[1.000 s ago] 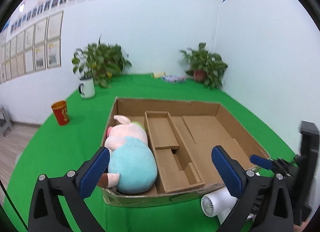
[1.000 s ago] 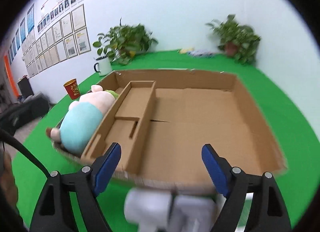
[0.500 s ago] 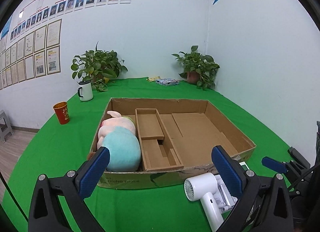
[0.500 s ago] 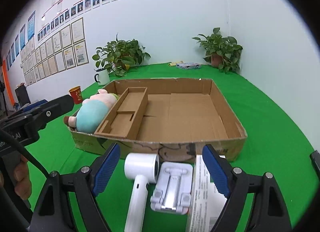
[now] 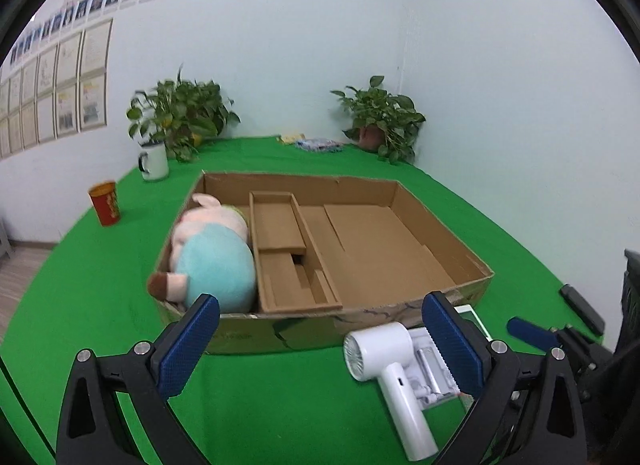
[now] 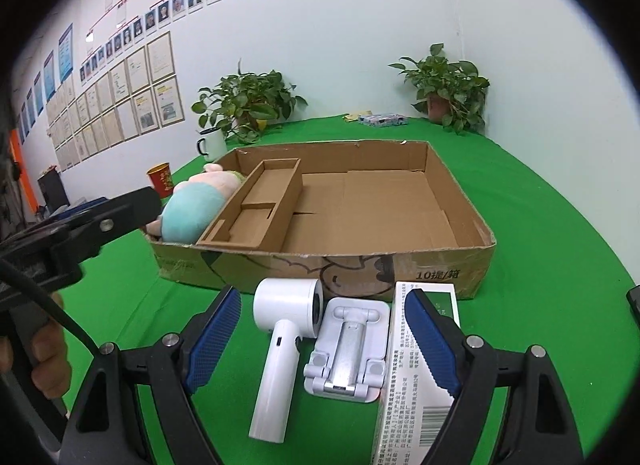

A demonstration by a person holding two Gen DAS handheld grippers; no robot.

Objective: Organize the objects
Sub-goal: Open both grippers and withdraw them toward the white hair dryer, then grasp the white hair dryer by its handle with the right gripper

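A shallow cardboard box (image 5: pixel 404 195) (image 6: pixel 460 269) sits on the green table. A plush pig (image 5: pixel 212 253) (image 6: pixel 192 205) lies in its left compartment. A white hair dryer (image 5: pixel 388 369) (image 6: pixel 284 325), a white folding stand (image 6: pixel 348 349) (image 5: pixel 428 369) and a white-green carton (image 6: pixel 412 377) lie on the cloth in front of the box. My left gripper (image 5: pixel 324 341) is open and empty above the cloth before the box. My right gripper (image 6: pixel 320 341) is open and empty over the dryer and stand.
A red cup (image 5: pixel 105 203) (image 6: pixel 160 181) and a white mug (image 5: pixel 154 161) (image 6: pixel 212 145) stand left of the box. Potted plants (image 5: pixel 380 117) (image 6: pixel 248 101) and small packets (image 6: pixel 380 119) are at the back by the wall. A dark object (image 5: pixel 582 309) lies at the right.
Both grippers have drawn back from the box toward me. The dryer, stand and carton have come into full view in front of the box.
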